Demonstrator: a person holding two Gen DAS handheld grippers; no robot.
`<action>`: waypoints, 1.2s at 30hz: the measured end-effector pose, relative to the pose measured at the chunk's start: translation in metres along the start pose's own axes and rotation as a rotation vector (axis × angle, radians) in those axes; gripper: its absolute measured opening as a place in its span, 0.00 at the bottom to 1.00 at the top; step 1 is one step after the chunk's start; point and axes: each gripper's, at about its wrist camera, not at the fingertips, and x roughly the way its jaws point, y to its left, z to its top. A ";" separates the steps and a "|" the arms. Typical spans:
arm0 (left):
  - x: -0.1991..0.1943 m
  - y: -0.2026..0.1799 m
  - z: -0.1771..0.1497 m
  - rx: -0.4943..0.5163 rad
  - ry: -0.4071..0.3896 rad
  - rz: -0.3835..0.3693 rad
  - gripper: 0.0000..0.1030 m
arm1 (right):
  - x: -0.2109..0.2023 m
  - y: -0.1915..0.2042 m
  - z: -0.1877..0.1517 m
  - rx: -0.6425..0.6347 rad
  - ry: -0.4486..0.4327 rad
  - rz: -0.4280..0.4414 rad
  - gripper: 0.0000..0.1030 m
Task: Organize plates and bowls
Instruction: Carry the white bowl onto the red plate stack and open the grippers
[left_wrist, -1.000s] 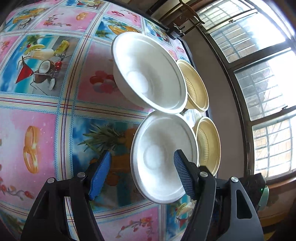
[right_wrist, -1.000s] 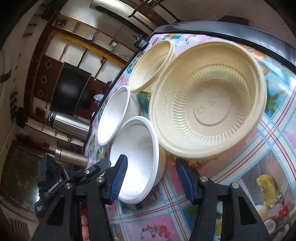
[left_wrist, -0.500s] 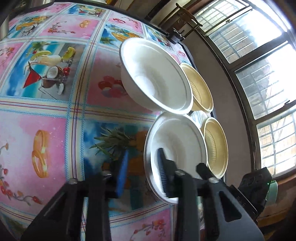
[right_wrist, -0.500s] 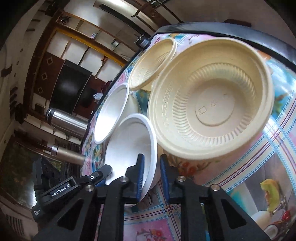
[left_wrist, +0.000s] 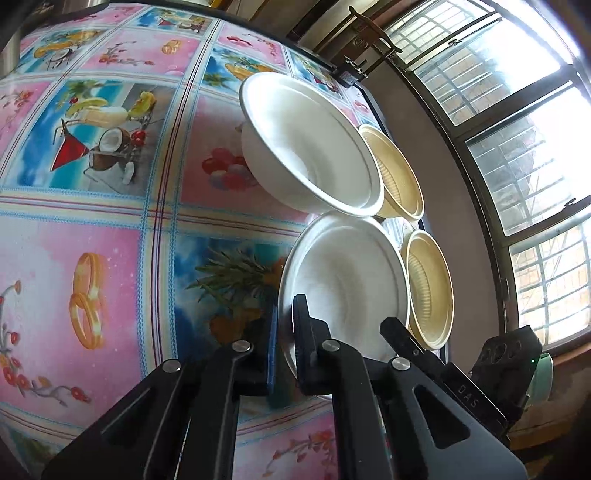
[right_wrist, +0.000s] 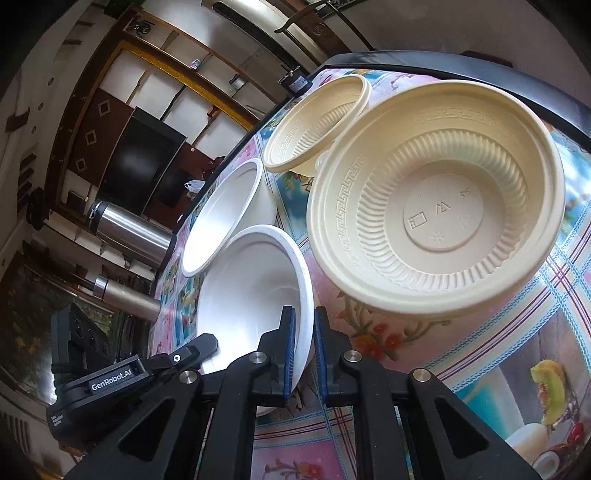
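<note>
Both grippers pinch opposite rims of the near white bowl (left_wrist: 347, 280): left gripper (left_wrist: 284, 325), right gripper (right_wrist: 304, 343), jaws narrow on it. It sits just beside the far white bowl (left_wrist: 310, 147). Grasp step; next, lift level and nest it there.

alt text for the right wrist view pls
The right gripper pinches the rim of the near white bowl on a colourful fruit-print tablecloth. A second white bowl sits beyond it, with two ribbed cream bowls, one large and near, one farther back, to the right.
</note>
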 end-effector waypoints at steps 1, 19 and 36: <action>-0.001 0.000 -0.001 -0.002 0.004 -0.001 0.05 | 0.000 0.000 -0.001 -0.001 -0.001 -0.004 0.08; -0.089 0.077 -0.075 -0.119 -0.128 0.088 0.06 | 0.012 0.068 -0.072 -0.136 0.089 0.082 0.07; -0.249 0.166 -0.130 -0.208 -0.451 0.224 0.08 | 0.025 0.241 -0.171 -0.417 0.179 0.283 0.07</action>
